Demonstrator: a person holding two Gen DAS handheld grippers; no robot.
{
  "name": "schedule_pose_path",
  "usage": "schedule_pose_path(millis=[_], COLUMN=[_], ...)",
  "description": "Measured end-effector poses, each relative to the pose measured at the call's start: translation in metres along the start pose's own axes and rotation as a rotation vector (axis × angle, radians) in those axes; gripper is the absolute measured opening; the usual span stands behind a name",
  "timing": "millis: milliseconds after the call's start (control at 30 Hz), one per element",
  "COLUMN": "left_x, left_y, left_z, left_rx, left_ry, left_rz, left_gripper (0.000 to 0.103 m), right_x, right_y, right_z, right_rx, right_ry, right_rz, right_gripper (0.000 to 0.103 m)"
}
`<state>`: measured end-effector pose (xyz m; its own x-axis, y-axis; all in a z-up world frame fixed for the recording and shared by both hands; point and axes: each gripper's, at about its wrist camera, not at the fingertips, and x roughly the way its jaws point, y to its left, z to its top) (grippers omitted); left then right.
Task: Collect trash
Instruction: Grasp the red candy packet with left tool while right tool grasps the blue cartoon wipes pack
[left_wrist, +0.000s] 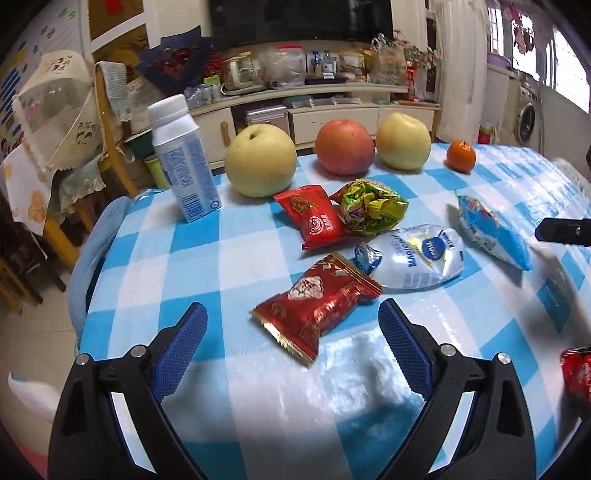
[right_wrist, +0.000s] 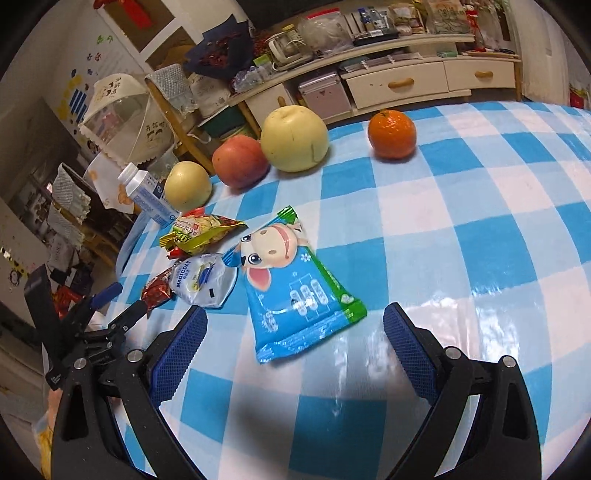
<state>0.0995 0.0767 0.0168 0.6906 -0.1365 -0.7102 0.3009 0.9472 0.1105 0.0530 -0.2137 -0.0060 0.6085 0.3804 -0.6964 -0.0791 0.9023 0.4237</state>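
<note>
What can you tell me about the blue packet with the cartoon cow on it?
The blue cow packet is a flat, shiny plastic wrapper, bright blue with a green strip along one edge and a cartoon cow face near its top. It looks crinkled, and lies flat and slanted on the blue-and-white checked tablecloth. Its upper corner sits right beside the white pouch. The right gripper hovers close with jaws wide apart, not touching it.

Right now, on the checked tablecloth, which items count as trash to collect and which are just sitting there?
Trash to collect:
dark red wrapper
small red packet
crumpled green-yellow wrapper
white pouch
blue cartoon-cow packet

Just sitting there, as it seems:
two yellow pears
red apple
orange
upright milk bottle
</note>
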Motion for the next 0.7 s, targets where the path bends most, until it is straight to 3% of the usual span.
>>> schedule_pose_path(millis=[200, 400, 500, 700], left_x=[0.016, 0.025, 0.026, 0.031], left_y=[-0.001, 0.000, -0.004, -0.017], left_z=[0.007, 0.012, 0.012, 0.011], left_rx=[0.024, 0.014, 0.034, 0.076], left_ry=[0.025, 0.049, 0.056, 0.088], left_rz=[-0.036, -0.082, -0.096, -0.113], left_gripper=[0.094, 0.082, 0.077, 0.064], right_x=[0.017, 0.035, 0.043, 0.046], right_y=[0.024, 0.032, 0.027, 0.023], right_z=[0.003, 0.003, 0.003, 0.005], right_rx=[-0.150, -0.230, -0.236, -0.231], right_ry=[-0.008, -0.011, 0.011, 0.016], right_rz=[-0.049, -0.109, -0.122, -0.118], right_gripper=[0.095, 0.094, 0.083, 0.074])
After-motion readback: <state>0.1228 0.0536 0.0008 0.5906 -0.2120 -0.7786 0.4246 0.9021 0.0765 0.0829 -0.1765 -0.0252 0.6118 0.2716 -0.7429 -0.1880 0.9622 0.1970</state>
